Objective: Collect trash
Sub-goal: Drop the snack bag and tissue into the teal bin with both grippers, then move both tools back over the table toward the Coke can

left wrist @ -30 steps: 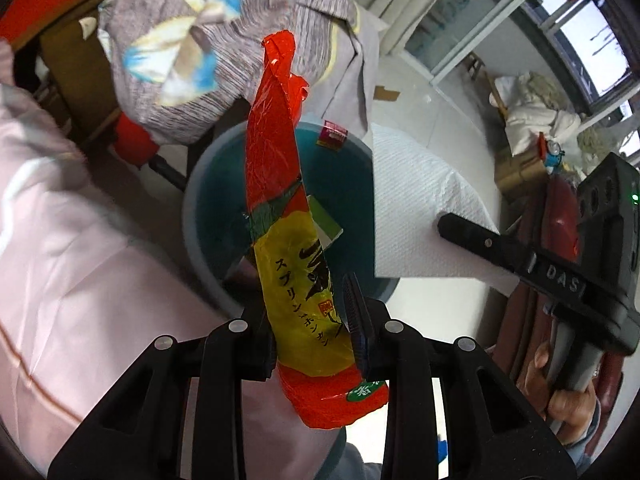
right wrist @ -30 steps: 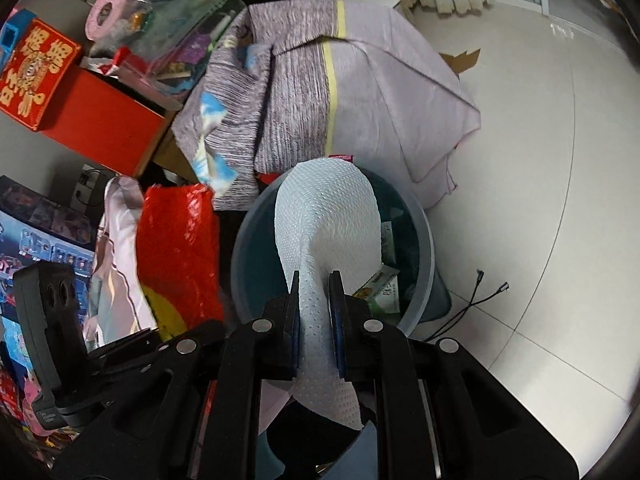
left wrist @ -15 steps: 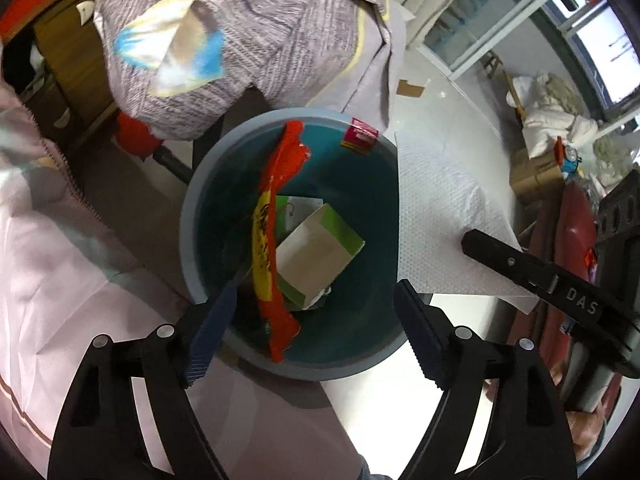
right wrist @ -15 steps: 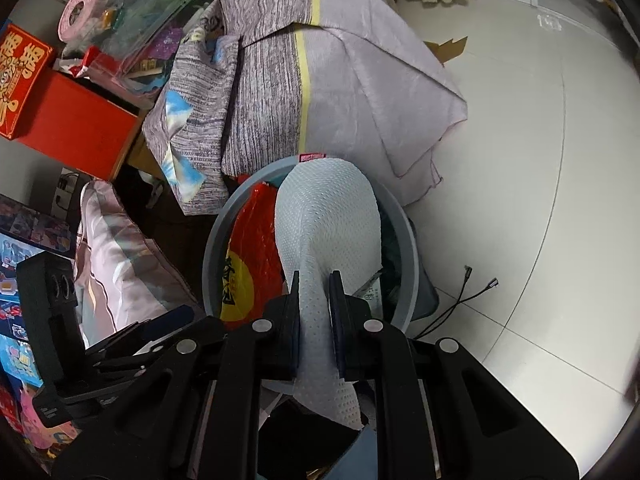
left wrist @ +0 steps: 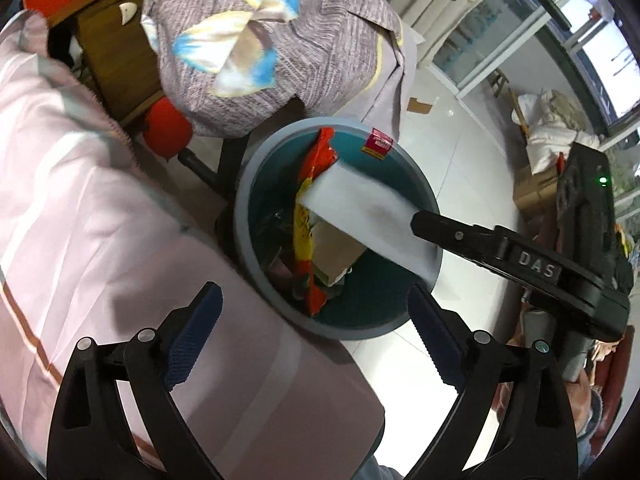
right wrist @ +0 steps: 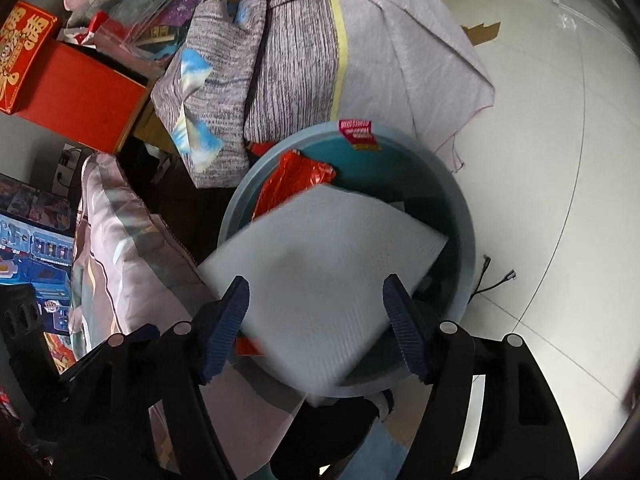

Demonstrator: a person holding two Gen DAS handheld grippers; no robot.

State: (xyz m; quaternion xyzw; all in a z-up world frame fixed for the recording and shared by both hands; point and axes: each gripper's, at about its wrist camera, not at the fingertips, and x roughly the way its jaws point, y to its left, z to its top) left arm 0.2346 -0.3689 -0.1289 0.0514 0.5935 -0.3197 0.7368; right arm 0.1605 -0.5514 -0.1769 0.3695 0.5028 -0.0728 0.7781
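A round blue-grey trash bin [left wrist: 245, 240] stands on the floor below both grippers. A red and yellow snack wrapper [left wrist: 305, 236] leans inside it, free of my left gripper [left wrist: 312, 334]. That gripper's jaws are opening wide with nothing between them. A white paper towel [right wrist: 320, 264] hangs blurred over the bin's [right wrist: 469, 240] mouth. It sits between the spread fingers of my right gripper [right wrist: 316, 322], whose jaws are opening and do not press it. The towel [left wrist: 360, 212] covers part of the wrapper [right wrist: 296, 180]. A small red packet [right wrist: 356, 133] clings to the far rim.
A grey striped cloth [left wrist: 288, 40] drapes over furniture behind the bin. Pink bedding [left wrist: 80, 208] lies close on the left. A red box [right wrist: 76, 92] and clutter sit at the far left. White tiled floor [right wrist: 560, 160] with a thin cable [right wrist: 498, 280] spreads to the right.
My left gripper opened and the snack wrapper dropped into the bin. My right gripper then opened off the paper towel, which has spread out flat over the bin.
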